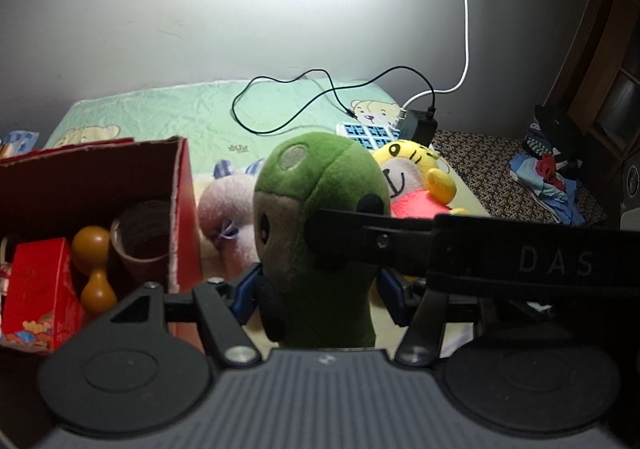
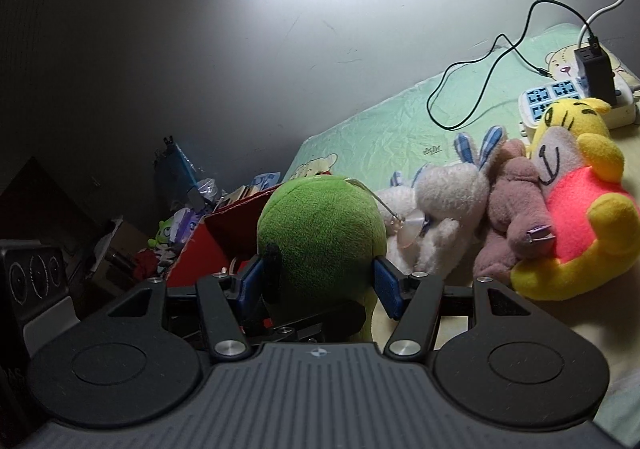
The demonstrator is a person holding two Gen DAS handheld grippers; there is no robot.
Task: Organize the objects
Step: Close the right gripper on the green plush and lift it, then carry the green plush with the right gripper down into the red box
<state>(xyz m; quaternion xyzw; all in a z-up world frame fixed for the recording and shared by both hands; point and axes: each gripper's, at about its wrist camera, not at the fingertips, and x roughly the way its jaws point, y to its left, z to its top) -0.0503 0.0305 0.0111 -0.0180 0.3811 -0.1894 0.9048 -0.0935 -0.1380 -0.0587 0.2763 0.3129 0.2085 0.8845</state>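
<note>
Standing upright between both tongs, the green plush frog toy (image 1: 320, 233) is pinched low on its body by the left tongs (image 1: 320, 297) and right tongs (image 2: 320, 285), with the open red cardboard box (image 1: 182, 217) just beside it at left of frame.

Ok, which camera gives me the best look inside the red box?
The left wrist view: it looks down into the red box, showing a brown cup, an orange gourd-shaped toy and a red carton. The right wrist view shows only its outer wall and rim behind the green plush.
</note>
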